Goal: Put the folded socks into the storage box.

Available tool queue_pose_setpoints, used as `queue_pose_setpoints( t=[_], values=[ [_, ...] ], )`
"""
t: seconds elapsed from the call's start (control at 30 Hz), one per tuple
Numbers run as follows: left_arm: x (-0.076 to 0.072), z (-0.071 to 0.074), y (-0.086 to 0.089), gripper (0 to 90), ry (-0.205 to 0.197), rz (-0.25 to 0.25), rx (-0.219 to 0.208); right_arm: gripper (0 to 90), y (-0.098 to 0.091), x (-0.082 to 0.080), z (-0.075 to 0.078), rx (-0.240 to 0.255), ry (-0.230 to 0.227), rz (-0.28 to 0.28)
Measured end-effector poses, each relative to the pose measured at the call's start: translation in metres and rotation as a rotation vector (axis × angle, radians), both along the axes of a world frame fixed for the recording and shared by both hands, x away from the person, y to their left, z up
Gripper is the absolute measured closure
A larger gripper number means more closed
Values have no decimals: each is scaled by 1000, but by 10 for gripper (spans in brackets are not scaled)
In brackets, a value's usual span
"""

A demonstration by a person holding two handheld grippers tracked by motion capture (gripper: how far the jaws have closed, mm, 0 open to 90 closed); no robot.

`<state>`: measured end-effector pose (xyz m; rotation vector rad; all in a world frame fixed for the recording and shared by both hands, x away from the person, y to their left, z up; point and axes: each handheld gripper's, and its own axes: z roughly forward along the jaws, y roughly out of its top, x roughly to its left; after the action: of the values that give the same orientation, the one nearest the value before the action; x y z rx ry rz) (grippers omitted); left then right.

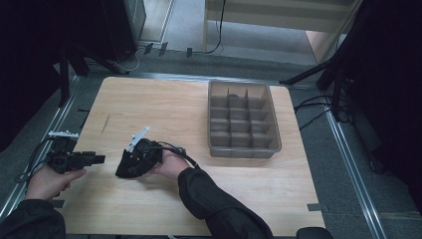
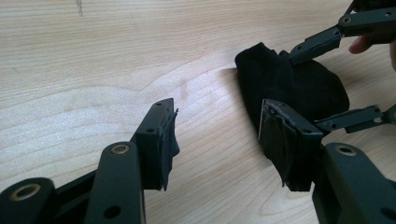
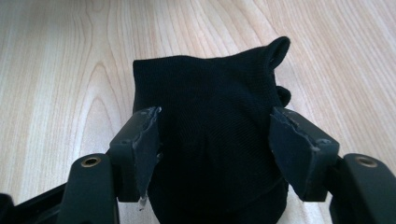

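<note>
The right hand-held gripper (image 3: 212,154) is straddling a black sock (image 3: 210,140) that is lying bunched on the tabletop (image 1: 164,104), near the front-left part of the board. Its jaws are standing wide on either side of the fabric; the pads are not pressing in, so the sock is lying released between them. The left hand-held gripper (image 1: 94,159) is hovering off to the left, just beside the tabletop's edge, its jaws partly spread with nothing between them, pointing toward the sock.

The sock is looking soft, light and limp: a knit bundle that is likely to sag, fold and slip out of shape rather than keep any form. It should not be fragile or slippery, but a pinch on a single loose layer would probably only be dragging a corner. Taking hold across the thick folded middle, or at the raised cuff end at the far side in the right gripper view, seems the surer grip.

A grey divided tray (image 1: 274,130) is sitting well apart to the right, its compartments looking empty. Nothing is lying between the sock and the tray; the bare wood is leaving a free path.
</note>
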<state>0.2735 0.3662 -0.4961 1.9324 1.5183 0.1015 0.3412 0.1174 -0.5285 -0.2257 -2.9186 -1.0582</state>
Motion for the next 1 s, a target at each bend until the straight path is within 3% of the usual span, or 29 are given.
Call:
queue_pose_setpoints(
  t=[0.3,0.47,0.57,0.77,0.87,1.0],
  values=[
    [0,-1,0,447,6,1,2,358,-2,-3,-6,1,-43,4],
    [0,-1,-1,447,9,3,1,391,-3,-4,-6,-7,-42,-11],
    [0,-1,-2,446,12,1,2,449,-6,-5,-6,1,-41,-29],
    [0,-1,-3,447,13,-1,3,660,-14,-8,-6,18,-14,-117],
    [0,-1,-3,448,14,1,2,690,-15,-11,-6,21,-1,-160],
    [1,-1,-3,452,8,0,-5,703,-16,-12,-5,29,25,-170]
  ],
)
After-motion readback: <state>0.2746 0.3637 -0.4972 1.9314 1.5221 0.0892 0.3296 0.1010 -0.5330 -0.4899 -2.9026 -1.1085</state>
